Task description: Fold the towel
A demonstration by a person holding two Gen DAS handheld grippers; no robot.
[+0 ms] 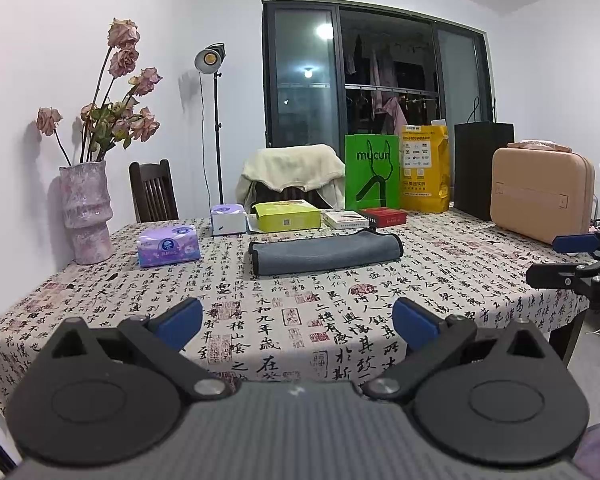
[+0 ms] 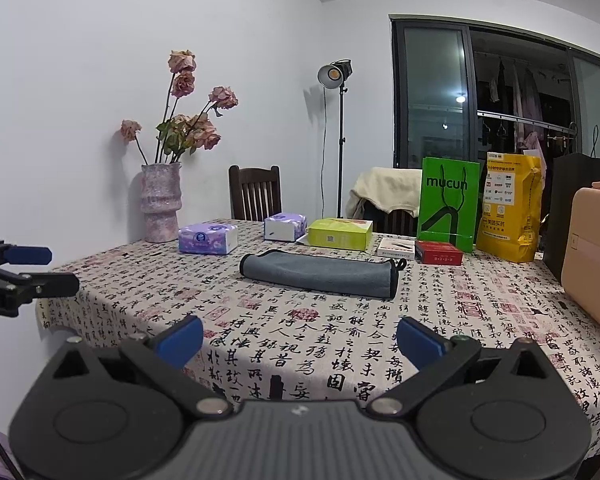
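Note:
A grey towel (image 1: 325, 253) with a dark hem lies folded into a long narrow strip on the patterned tablecloth, past the table's middle; it also shows in the right wrist view (image 2: 320, 273). My left gripper (image 1: 298, 322) is open and empty, held above the table's near edge, well short of the towel. My right gripper (image 2: 299, 340) is open and empty, also near the front edge. The right gripper shows at the right edge of the left view (image 1: 562, 258), and the left gripper at the left edge of the right view (image 2: 48, 268).
Behind the towel stand tissue packs (image 1: 169, 246), a green box (image 1: 287, 216), small boxes (image 1: 382, 217), a green bag (image 1: 371, 171), a yellow bag (image 1: 424, 168), a black bag (image 1: 482, 170) and a tan case (image 1: 540, 194). A vase of dried roses (image 1: 86, 210) stands far left.

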